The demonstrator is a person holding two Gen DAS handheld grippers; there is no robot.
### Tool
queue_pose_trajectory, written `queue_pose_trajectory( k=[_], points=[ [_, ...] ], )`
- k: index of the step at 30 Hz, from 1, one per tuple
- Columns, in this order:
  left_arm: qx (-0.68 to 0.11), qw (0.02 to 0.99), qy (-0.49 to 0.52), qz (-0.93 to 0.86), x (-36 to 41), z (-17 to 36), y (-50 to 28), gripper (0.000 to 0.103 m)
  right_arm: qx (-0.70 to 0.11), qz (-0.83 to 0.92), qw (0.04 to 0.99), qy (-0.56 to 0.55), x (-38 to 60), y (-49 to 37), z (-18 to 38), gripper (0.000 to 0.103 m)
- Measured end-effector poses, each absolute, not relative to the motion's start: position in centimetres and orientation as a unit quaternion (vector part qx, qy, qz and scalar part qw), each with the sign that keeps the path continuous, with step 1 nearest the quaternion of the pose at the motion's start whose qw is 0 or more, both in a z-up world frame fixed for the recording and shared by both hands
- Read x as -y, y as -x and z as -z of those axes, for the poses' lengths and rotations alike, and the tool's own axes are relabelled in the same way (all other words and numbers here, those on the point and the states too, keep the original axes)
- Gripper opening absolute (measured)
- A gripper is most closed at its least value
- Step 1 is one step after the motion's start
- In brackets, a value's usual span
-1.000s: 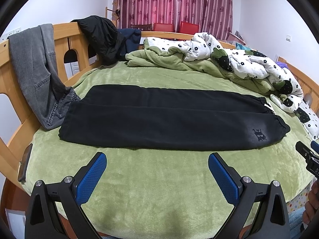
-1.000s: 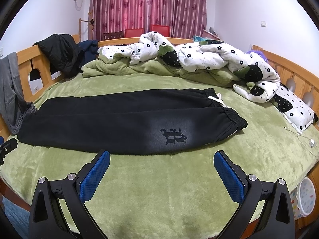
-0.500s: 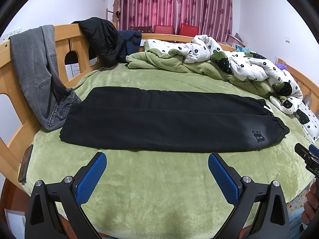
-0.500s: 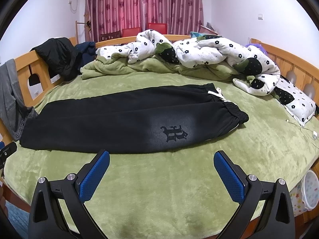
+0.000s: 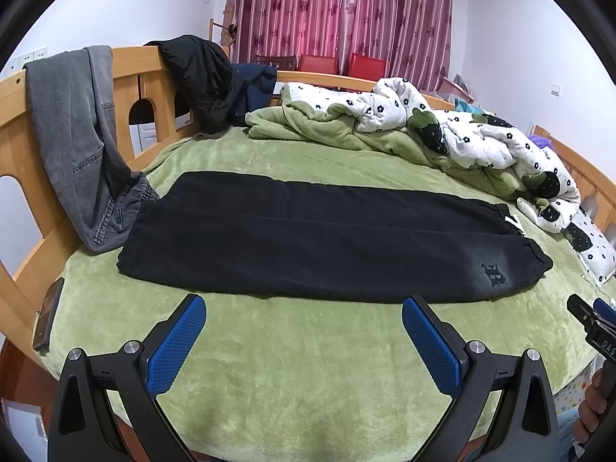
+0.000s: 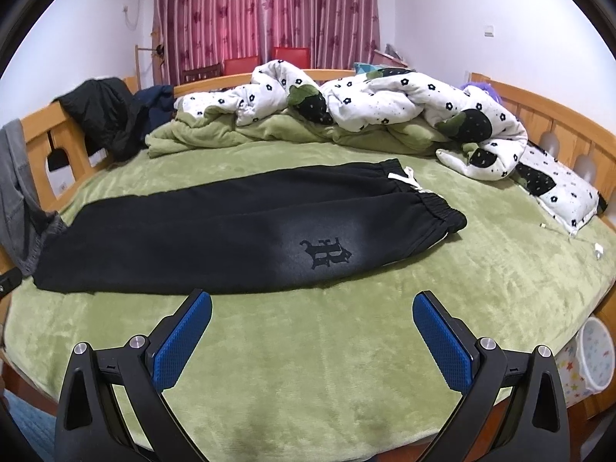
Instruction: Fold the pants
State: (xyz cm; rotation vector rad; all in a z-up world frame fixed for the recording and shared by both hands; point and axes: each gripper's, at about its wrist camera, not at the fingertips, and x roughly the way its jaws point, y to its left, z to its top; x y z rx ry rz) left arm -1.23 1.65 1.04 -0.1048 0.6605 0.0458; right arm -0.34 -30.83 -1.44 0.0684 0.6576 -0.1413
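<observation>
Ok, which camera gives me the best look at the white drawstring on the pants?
The right wrist view: the white drawstring lies unobstructed at the waistband of the black pants, loops visible. The left wrist view shows only a small white sliver at the far waistband edge, too small to read its shape.

- The left wrist view looks from the near edge of the bed (image 5: 308, 365) across it toward the curtains (image 5: 338, 11), low and close, above the pants' (image 5: 308, 246) hem end.
- The right wrist view faces the same way from further right, nearer the waistband (image 6: 442, 208).
- Both views share the pants, the quilt (image 6: 385, 104) and the headboard rail.
</observation>
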Motion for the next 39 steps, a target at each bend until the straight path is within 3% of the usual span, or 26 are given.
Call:
queue_pose_trajectory(
  k=[13, 24, 33, 39],
  points=[
    [-0.323, 0.942, 0.088, -0.009, -3.4, -0.7, 1.1, 0.103, -0.302, 0.041, 0.949, -0.079, 31.9, 1.2, 0.0, 0.102],
    [-0.313, 0.949, 0.013, -0.042, -3.3, 1.6, 0.7, 0.102, -0.265, 0.043, 0.962, -0.057, 32.8, -0.3, 1.2, 0.101],
    [-0.378, 0.917, 0.126, -0.024, -7.1, 7.4, -3.0, 0.102, -0.294, 0.011, 0.955, -0.032, 31.7, -6.0, 2.6, 0.094],
    [-0.407, 0.894, 0.186, 0.001, -8.9, 11.8, -5.0, 0.098, -0.343, -0.006, 0.937, -0.061, 32.0, -9.1, 7.8, 0.092]
  ],
)
